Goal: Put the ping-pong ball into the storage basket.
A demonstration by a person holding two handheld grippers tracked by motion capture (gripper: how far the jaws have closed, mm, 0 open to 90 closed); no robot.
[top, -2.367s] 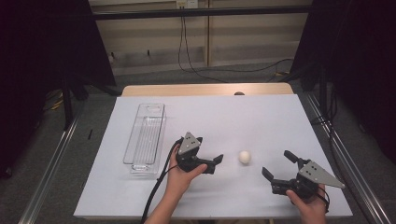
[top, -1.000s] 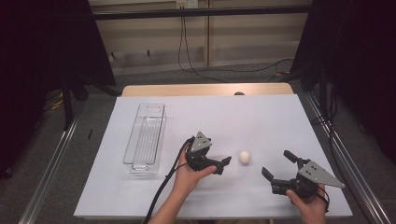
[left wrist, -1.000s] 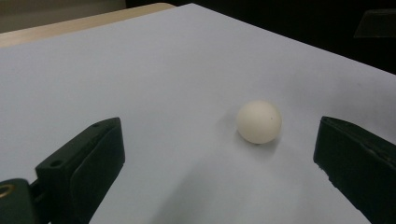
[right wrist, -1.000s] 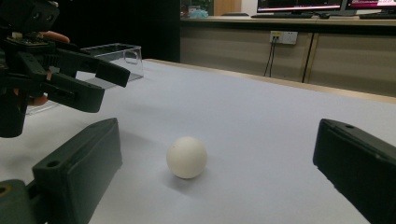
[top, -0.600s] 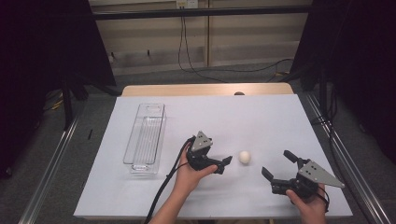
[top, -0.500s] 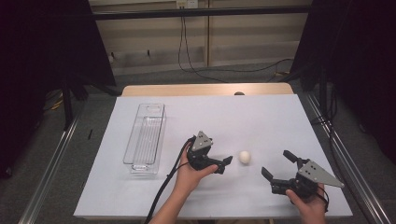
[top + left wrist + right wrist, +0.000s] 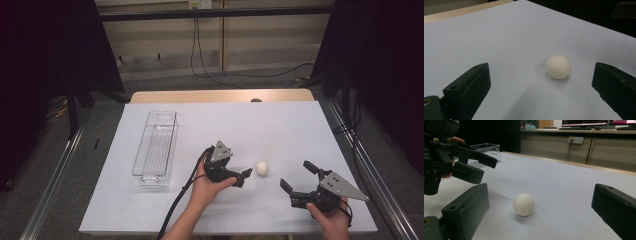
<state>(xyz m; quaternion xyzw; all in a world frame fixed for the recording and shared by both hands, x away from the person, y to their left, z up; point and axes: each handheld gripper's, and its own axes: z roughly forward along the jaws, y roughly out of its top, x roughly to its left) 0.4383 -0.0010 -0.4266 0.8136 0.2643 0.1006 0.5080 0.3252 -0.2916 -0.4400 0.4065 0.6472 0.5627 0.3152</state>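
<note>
A small white ball (image 7: 262,168) lies on the white table sheet (image 7: 240,125), between my two grippers. My left gripper (image 7: 244,177) is just left of the ball, open, with its jaws pointing at it. In the left gripper view the ball (image 7: 558,66) sits ahead of the left gripper (image 7: 540,73), nearer the right-hand jaw and untouched. My right gripper (image 7: 295,174) rests open to the ball's right, a short way off. The right gripper view has the ball (image 7: 524,204) beyond the right gripper (image 7: 541,192), with the left gripper (image 7: 481,166) behind it at the left.
A long clear plastic tray (image 7: 155,147) stands on the left part of the sheet, nothing visible inside; its end (image 7: 486,147) is in the right gripper view. The wooden table edge (image 7: 220,96) runs along the back. Metal rails flank the table.
My left gripper has moved right, up to the ball, and has held still for the last half second. The right gripper and the ball have not moved.
</note>
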